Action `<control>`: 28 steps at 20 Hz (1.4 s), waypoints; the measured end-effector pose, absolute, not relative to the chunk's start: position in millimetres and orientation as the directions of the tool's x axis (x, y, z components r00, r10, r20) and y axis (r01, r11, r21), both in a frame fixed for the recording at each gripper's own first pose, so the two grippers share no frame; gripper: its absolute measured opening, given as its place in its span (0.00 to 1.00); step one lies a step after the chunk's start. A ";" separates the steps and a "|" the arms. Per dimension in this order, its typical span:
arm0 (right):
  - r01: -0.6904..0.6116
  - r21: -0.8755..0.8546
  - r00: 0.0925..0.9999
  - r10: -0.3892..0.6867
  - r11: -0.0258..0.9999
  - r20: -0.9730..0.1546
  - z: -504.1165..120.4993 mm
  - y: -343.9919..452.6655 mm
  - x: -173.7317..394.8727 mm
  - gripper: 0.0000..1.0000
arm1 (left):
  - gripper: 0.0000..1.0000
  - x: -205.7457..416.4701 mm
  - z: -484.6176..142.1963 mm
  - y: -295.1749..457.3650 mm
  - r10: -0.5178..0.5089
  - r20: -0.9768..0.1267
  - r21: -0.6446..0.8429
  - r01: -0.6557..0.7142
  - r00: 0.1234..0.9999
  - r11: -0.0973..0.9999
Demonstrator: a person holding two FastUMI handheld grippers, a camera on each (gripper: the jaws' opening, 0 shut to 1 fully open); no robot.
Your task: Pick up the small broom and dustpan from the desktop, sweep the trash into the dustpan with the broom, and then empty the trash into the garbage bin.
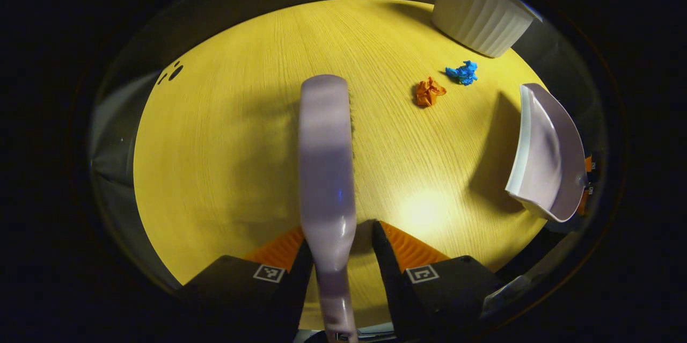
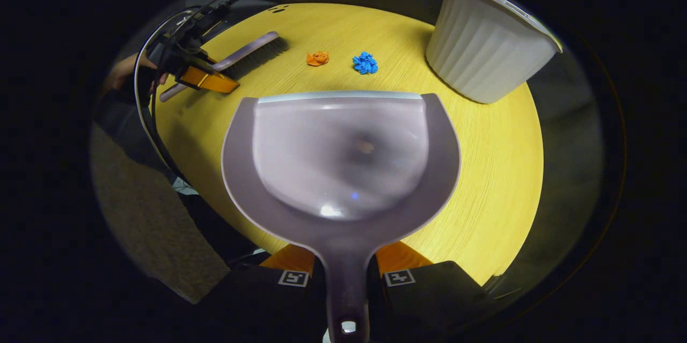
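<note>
My left gripper (image 1: 338,235) is shut on the handle of the pale lilac small broom (image 1: 326,160), which points away over the yellow desktop (image 1: 225,144). A crumpled orange paper (image 1: 428,92) and a blue one (image 1: 462,72) lie ahead to the right of the brush head. My right gripper (image 2: 345,257) is shut on the handle of the lilac dustpan (image 2: 343,160), held above the table with its lip toward the orange scrap (image 2: 318,58) and blue scrap (image 2: 365,63). The dustpan (image 1: 547,155) also shows at the right of the left gripper view. The broom (image 2: 252,53) and left gripper (image 2: 206,79) sit far left.
A white ribbed garbage bin (image 2: 483,42) stands at the table's far right, just beyond the scraps; the bin (image 1: 477,13) is also at the top right of the left gripper view. A hand (image 2: 126,69) and cables are behind the left gripper. Grey floor lies below the table edge.
</note>
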State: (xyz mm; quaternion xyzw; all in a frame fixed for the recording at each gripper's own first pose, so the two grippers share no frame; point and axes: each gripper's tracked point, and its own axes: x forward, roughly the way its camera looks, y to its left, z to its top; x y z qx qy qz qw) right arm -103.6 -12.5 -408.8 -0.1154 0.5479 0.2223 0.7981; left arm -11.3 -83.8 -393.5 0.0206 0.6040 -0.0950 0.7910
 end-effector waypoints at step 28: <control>-0.559 0.075 0.186 0.213 0.826 -0.959 -427.0 -31.0 -78.6 0.36 | 0.25 77.1 -373.1 -213.4 -0.263 -0.944 -0.052 0.699 0.199 0.713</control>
